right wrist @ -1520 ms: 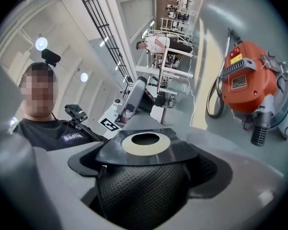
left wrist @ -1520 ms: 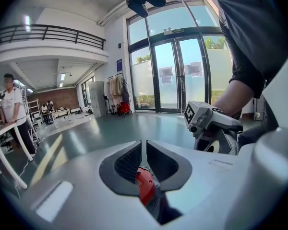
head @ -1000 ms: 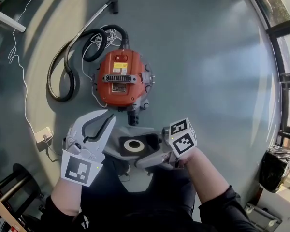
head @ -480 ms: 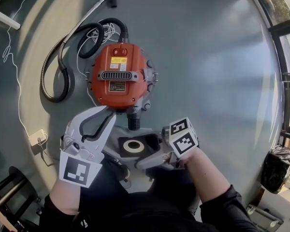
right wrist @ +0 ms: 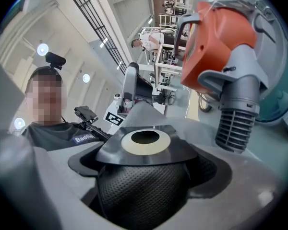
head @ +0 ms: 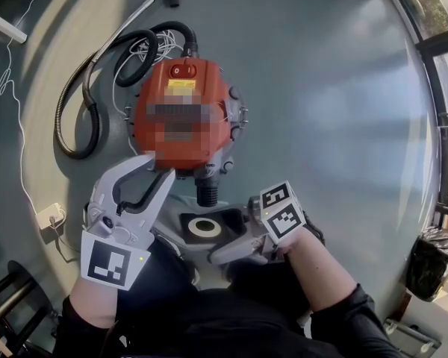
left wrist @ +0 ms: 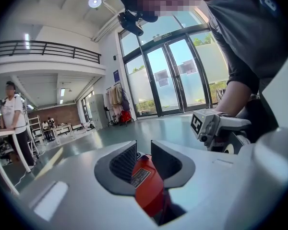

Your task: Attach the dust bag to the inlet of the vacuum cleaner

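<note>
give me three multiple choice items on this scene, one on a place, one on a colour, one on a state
1. In the head view, where does the hose lie?
A. left of the vacuum cleaner
B. right of it
C. on top of it

2. What colour is the vacuum cleaner's body?
A. blue
B. orange-red
C. yellow

3. What state is the right gripper in?
A. open and empty
B. shut on the hose
C. shut on the dust bag

Key:
1 A, its coil sits left of the body.
2 B, the shell shows orange-red in every view.
3 C, the right gripper view shows the bag clamped between the jaws.
</note>
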